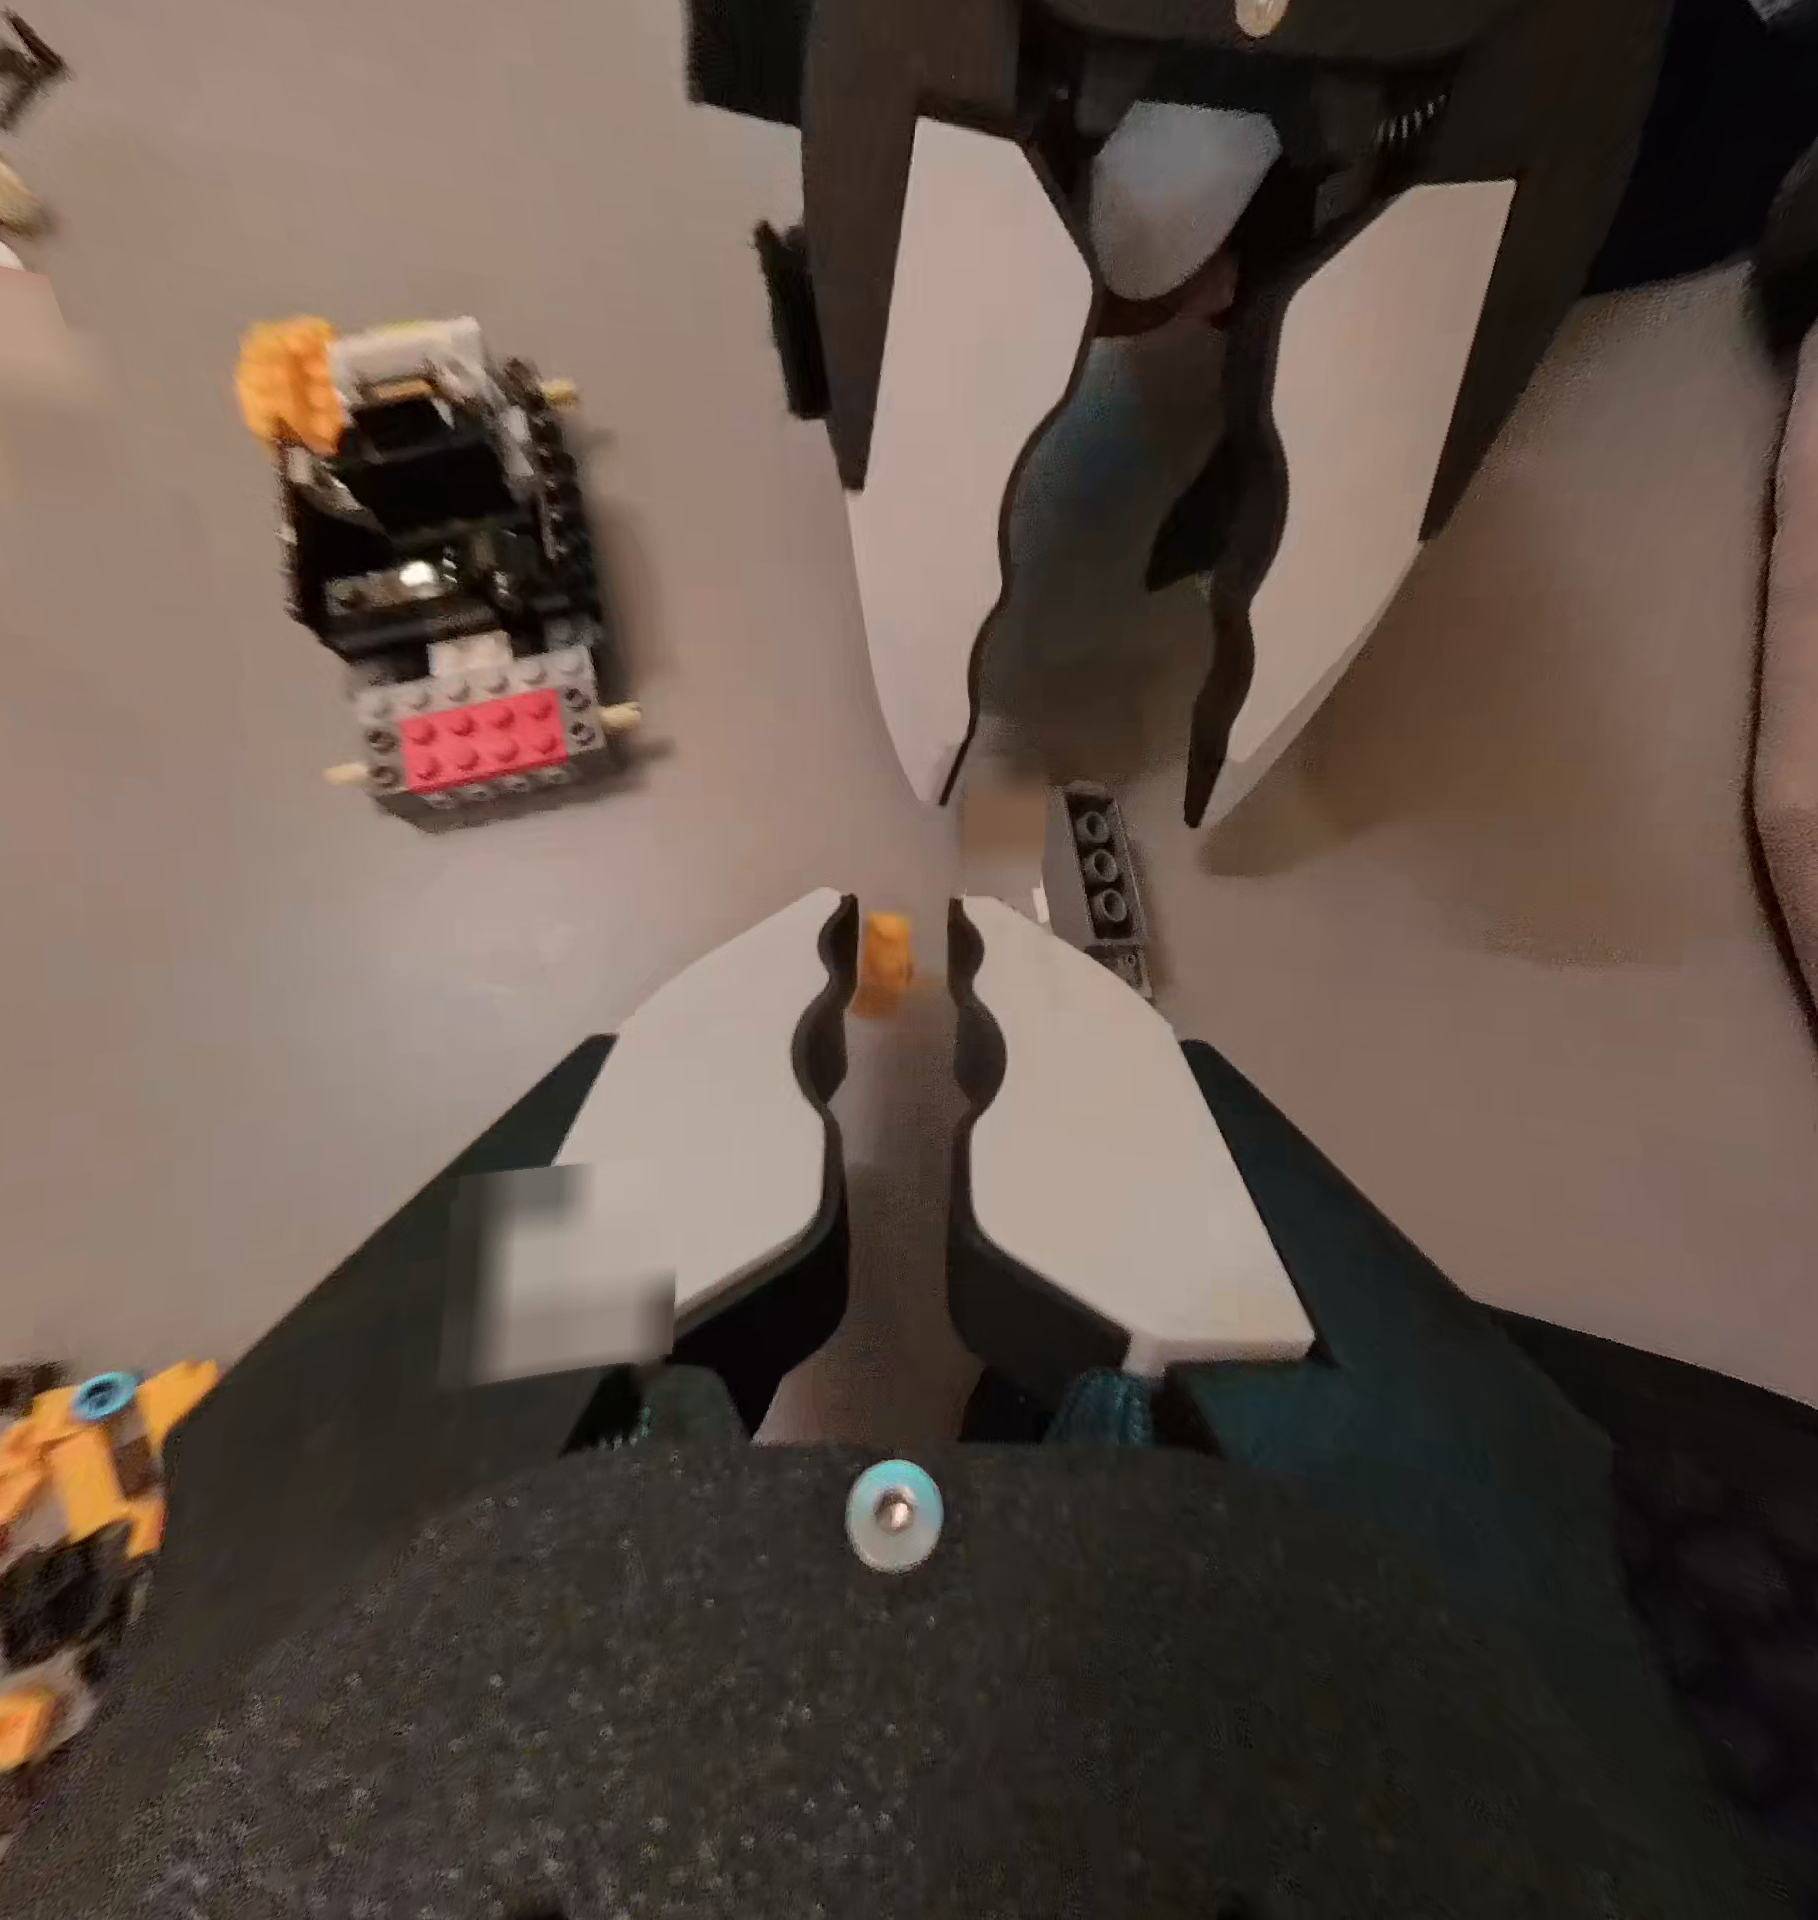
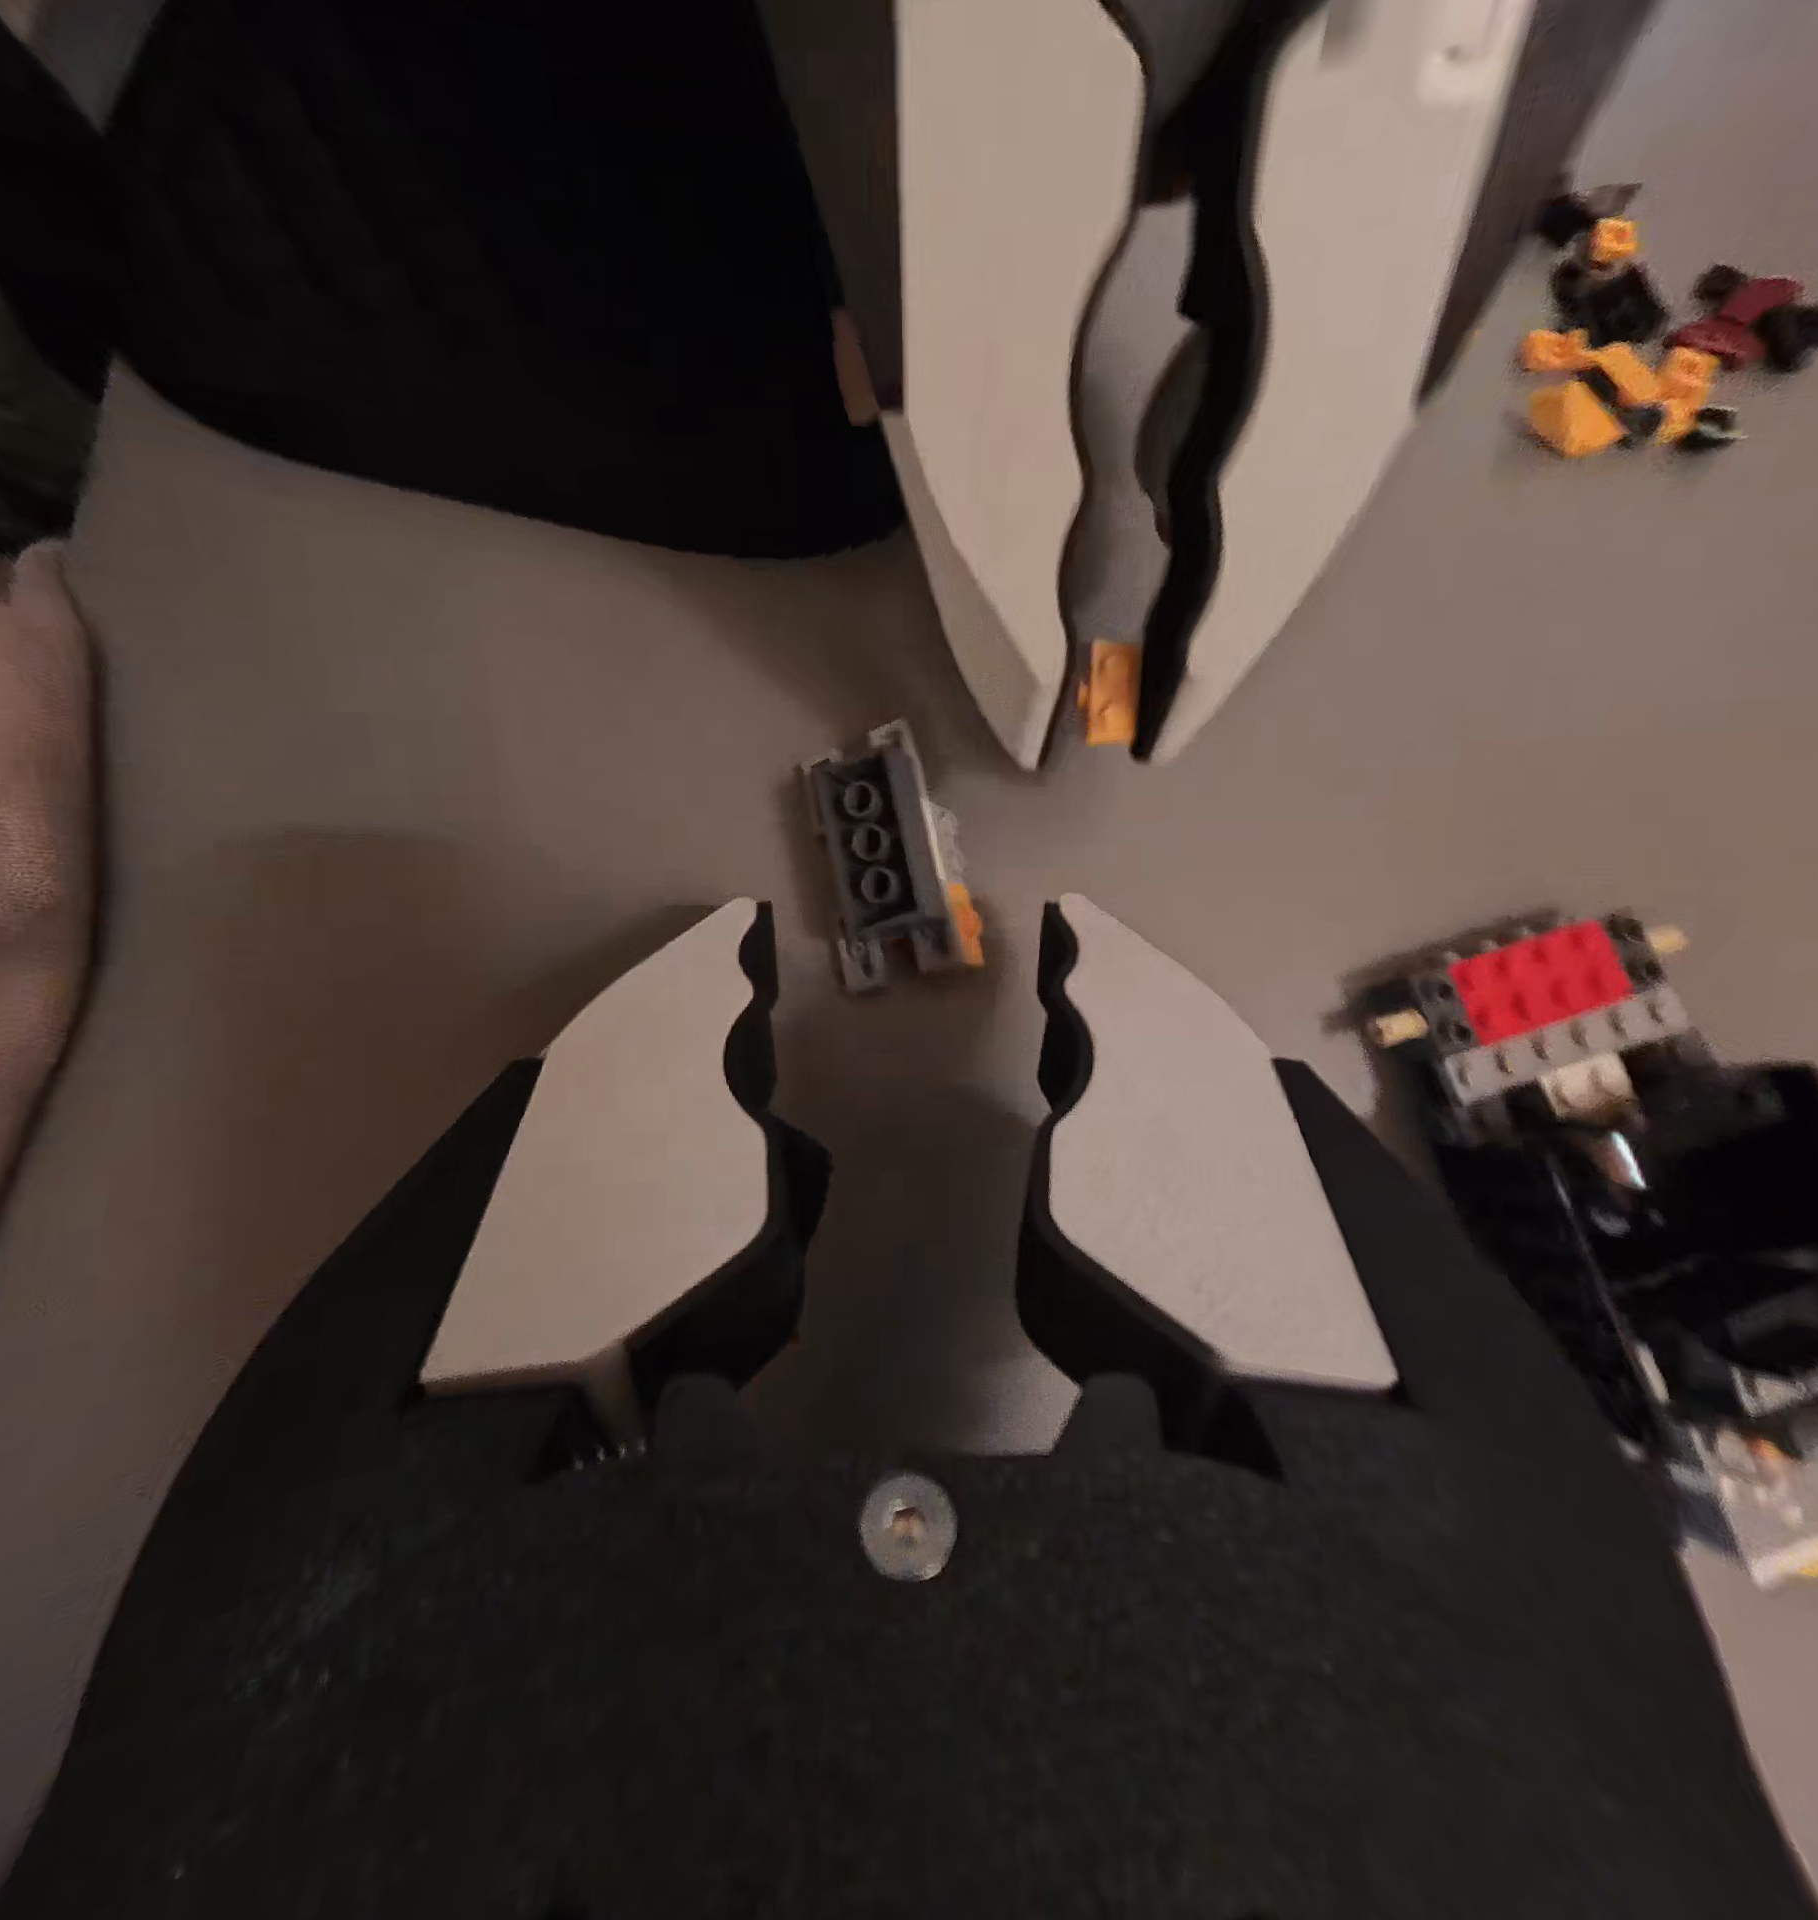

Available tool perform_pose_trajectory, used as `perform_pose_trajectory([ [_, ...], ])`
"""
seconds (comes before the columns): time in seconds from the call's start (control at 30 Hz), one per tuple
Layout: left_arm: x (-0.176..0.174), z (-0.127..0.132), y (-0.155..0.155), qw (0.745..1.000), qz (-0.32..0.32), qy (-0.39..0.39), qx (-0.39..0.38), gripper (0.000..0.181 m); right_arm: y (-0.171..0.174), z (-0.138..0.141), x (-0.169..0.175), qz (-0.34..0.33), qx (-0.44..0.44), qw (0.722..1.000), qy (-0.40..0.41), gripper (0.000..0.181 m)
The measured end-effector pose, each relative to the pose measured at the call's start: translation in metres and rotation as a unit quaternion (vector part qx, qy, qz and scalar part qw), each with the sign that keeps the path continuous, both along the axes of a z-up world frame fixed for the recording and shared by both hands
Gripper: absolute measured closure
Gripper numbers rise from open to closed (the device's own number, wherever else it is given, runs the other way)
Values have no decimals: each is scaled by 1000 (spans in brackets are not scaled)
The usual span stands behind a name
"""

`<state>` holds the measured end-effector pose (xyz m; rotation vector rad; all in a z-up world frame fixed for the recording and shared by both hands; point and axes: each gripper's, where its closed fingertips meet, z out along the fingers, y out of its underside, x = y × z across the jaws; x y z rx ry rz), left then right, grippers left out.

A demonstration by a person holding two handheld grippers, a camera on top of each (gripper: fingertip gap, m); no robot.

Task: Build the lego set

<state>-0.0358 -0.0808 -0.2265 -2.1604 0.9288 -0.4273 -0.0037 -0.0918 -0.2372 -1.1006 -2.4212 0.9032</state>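
My left gripper [image 1: 897, 906] is shut on a small orange piece [image 1: 884, 961], held between the fingertips just above the grey table [image 1: 261, 1039]. The right wrist view shows the gripper [image 2: 1092, 753] and the piece [image 2: 1107, 691] from the other side. My right gripper [image 2: 907, 914] is open and empty. A grey sub-assembly [image 2: 874, 862] lies underside up, with an orange bit at one end, just ahead of the right fingertips. In the left wrist view the right gripper [image 1: 1071, 805] hovers over that grey piece [image 1: 1102, 873]. The half-built black car with a red plate [image 1: 448, 582] stands to the left.
The car [image 2: 1611, 1143] rests partly on a booklet [image 2: 1798, 1538]. A pile of loose orange, black and dark red pieces [image 2: 1653, 353] lies at the far right, and also shows at the lower left of the left wrist view [image 1: 63, 1475]. A person's dark clothing [image 2: 469, 260] borders the table. Left tips to right tips: about 4 cm.
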Motion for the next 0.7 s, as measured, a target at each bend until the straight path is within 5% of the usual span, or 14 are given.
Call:
perform_pose_trajectory([
  [0.1, 7, -9, 2, 1000, -5, -8, -7, 167, -4, -10, -2, 25, 35, 999, -9, 155],
  [0.3, 9, -10, 7, 1000, 3, -14, 10, 160, 19, -2, 13, 27, 117, 990, 74, 161],
  [0.6, 55, 32, 2, 982, -34, -184, -21, 144, 35, 37, 20, -11, 325, 901, 289, 162],
  [0.7, 51, 27, 9, 989, -18, -146, -2, 165, 31, 37, 21, -2, 331, 897, 293, 162],
])
